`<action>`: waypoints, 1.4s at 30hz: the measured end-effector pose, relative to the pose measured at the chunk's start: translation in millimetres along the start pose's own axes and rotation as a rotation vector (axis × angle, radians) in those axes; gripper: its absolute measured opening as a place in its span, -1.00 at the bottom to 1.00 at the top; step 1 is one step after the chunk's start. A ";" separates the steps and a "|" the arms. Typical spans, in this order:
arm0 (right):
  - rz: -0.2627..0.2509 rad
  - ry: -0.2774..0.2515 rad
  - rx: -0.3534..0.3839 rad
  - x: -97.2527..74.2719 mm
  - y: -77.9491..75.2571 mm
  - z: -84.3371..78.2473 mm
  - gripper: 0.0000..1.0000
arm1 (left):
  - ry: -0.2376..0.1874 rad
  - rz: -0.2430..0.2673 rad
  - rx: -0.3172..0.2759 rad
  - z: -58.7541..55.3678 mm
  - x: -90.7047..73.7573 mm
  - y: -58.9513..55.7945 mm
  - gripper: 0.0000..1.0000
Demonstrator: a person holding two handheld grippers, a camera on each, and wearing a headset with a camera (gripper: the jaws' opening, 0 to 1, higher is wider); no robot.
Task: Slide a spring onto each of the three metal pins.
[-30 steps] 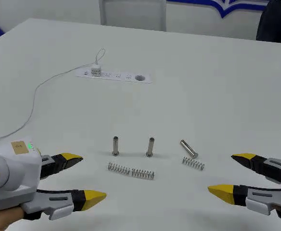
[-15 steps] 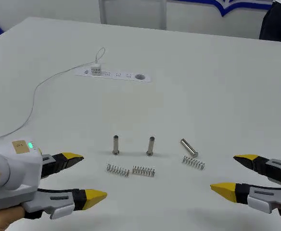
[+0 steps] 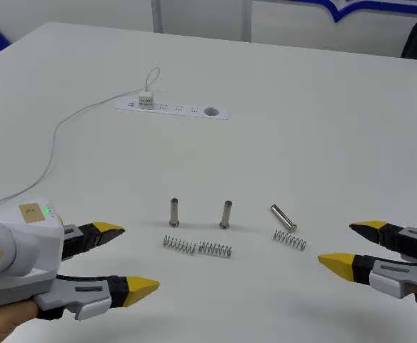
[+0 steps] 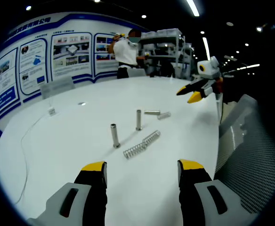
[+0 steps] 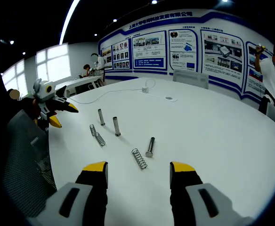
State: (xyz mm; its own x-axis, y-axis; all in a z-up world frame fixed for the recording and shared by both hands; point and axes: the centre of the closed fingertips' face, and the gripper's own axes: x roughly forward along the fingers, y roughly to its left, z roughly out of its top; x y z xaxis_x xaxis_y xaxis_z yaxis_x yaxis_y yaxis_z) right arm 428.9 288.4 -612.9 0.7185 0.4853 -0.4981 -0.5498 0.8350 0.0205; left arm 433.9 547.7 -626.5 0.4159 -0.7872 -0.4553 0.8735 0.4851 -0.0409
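Two metal pins stand upright on the white table, the left pin point(image 3: 173, 211) and the middle pin point(image 3: 226, 214); a third pin point(image 3: 283, 217) lies on its side to their right. Two springs point(image 3: 178, 245) point(image 3: 215, 249) lie end to end in front of the upright pins, and a third spring point(image 3: 290, 240) lies beside the fallen pin. My left gripper point(image 3: 132, 259) is open, left of the parts and clear of them. My right gripper point(image 3: 344, 244) is open to their right. The left gripper view shows its open jaws point(image 4: 142, 167) facing the pins point(image 4: 114, 135); the right gripper view's point(image 5: 138, 168) face the fallen pin point(image 5: 150, 147).
A white power strip point(image 3: 173, 109) with a plug point(image 3: 146, 102) and a cable point(image 3: 58, 136) lies farther back on the table. A person point(image 4: 125, 52) stands beyond the table's far end. Bare table surrounds the parts on all sides.
The head camera has shifted slightly. Both grippers stay open in about the same places, and the pins and springs lie where they were.
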 end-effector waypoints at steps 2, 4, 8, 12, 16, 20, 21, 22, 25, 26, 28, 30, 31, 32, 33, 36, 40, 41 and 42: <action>-0.007 0.012 -0.004 1.9 -2.9 0.1 0.05 | 0.001 0.001 0.000 0.1 0.0 -0.1 0.24; -0.011 0.015 -0.004 4.0 -5.6 2.6 0.02 | 0.003 0.002 0.001 0.0 -0.1 -0.4 0.24; -0.018 0.021 -0.011 10.2 -9.3 10.2 -0.06 | 0.008 0.002 0.004 -0.9 0.0 -0.8 0.23; -0.023 0.034 -0.035 17.6 -13.1 18.4 -0.10 | 0.011 0.001 0.007 -1.2 0.2 -1.2 0.23; -0.033 0.040 -0.030 27.0 -18.4 27.7 -0.19 | 0.010 0.002 0.007 -0.8 0.0 -1.3 0.23; -0.039 0.066 -0.038 37.0 -20.8 31.4 -0.28 | 0.010 0.001 0.007 -1.0 0.0 -1.5 0.22; -0.040 0.071 -0.036 39.1 -21.4 32.2 -0.30 | 0.009 0.001 0.007 -0.9 0.0 -1.7 0.22; -0.040 0.072 -0.035 41.0 -21.7 33.0 -0.31 | 0.009 0.001 0.007 -0.9 0.0 -1.9 0.22; -0.036 0.095 -0.035 50.1 -22.5 33.5 -0.36 | 0.010 0.000 0.007 -1.2 0.2 -1.9 0.22; -0.037 0.103 -0.037 52.6 -23.3 33.4 -0.38 | 0.011 0.000 0.007 -1.3 0.3 -2.1 0.22; -0.041 0.126 -0.031 58.1 -25.6 32.6 -0.40 | 0.015 -0.003 0.010 -2.2 0.8 -2.6 0.22; -0.054 0.145 -0.015 63.4 -29.1 32.4 -0.45 | 0.019 -0.006 0.011 -3.0 1.4 -3.5 0.22; -0.055 0.150 -0.012 65.8 -29.7 32.7 -0.47 | 0.020 -0.007 0.012 -3.1 1.6 -3.7 0.22; -0.050 0.151 -0.011 68.2 -29.5 33.3 -0.49 | 0.021 -0.007 0.012 -3.3 1.6 -3.8 0.22; -0.046 0.160 -0.005 72.0 -28.8 33.0 -0.49 | 0.021 -0.007 0.012 -3.4 1.7 -3.8 0.22; -0.048 0.199 -0.018 79.6 -28.6 29.0 -0.53 | 0.022 -0.008 0.010 -3.6 1.9 -4.0 0.21; -0.054 0.229 -0.022 90.2 -30.8 26.5 -0.58 | 0.023 -0.007 0.010 -3.9 2.0 -4.1 0.20; -0.057 0.238 -0.016 92.3 -31.4 25.4 -0.59 | 0.024 -0.007 0.010 -4.1 2.0 -4.0 0.20; -0.058 0.244 -0.014 94.0 -31.3 24.9 -0.60 | 0.024 -0.006 0.011 -4.2 2.0 -3.9 0.20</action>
State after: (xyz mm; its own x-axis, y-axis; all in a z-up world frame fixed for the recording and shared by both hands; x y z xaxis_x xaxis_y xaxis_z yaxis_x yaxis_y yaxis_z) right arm 524.3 314.4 -638.8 0.6258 0.3582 -0.6929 -0.5178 0.8551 -0.0256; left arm 430.3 545.8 -631.0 0.4044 -0.7806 -0.4766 0.8787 0.4762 -0.0343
